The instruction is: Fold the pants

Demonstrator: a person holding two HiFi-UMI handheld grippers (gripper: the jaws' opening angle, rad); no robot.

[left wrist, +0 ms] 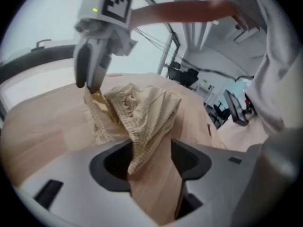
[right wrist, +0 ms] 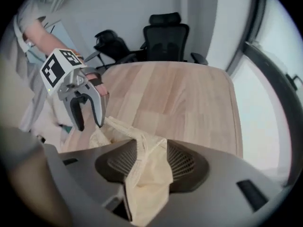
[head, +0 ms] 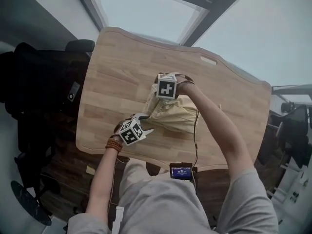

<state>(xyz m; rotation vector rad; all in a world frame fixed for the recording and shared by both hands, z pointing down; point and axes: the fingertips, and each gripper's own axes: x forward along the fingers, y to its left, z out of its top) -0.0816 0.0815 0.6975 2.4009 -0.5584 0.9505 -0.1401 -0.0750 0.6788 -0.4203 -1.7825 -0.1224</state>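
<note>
On the wooden tabletop (head: 122, 72) lie crumpled cream cloth pants (head: 173, 115), a corner between the left gripper (left wrist: 150, 150) fingers, spread, a bunch between the right gripper (right wrist: 147, 155) fingers, seemingly spread; best pinch flat edges before folding.

left gripper (left wrist: 150, 161): jaws apart | pants (left wrist: 142, 110): crumpled on the tabletop (left wrist: 38, 131), one corner loose between the jaws | right gripper (left wrist: 93, 86): tips on pants' far end
</note>
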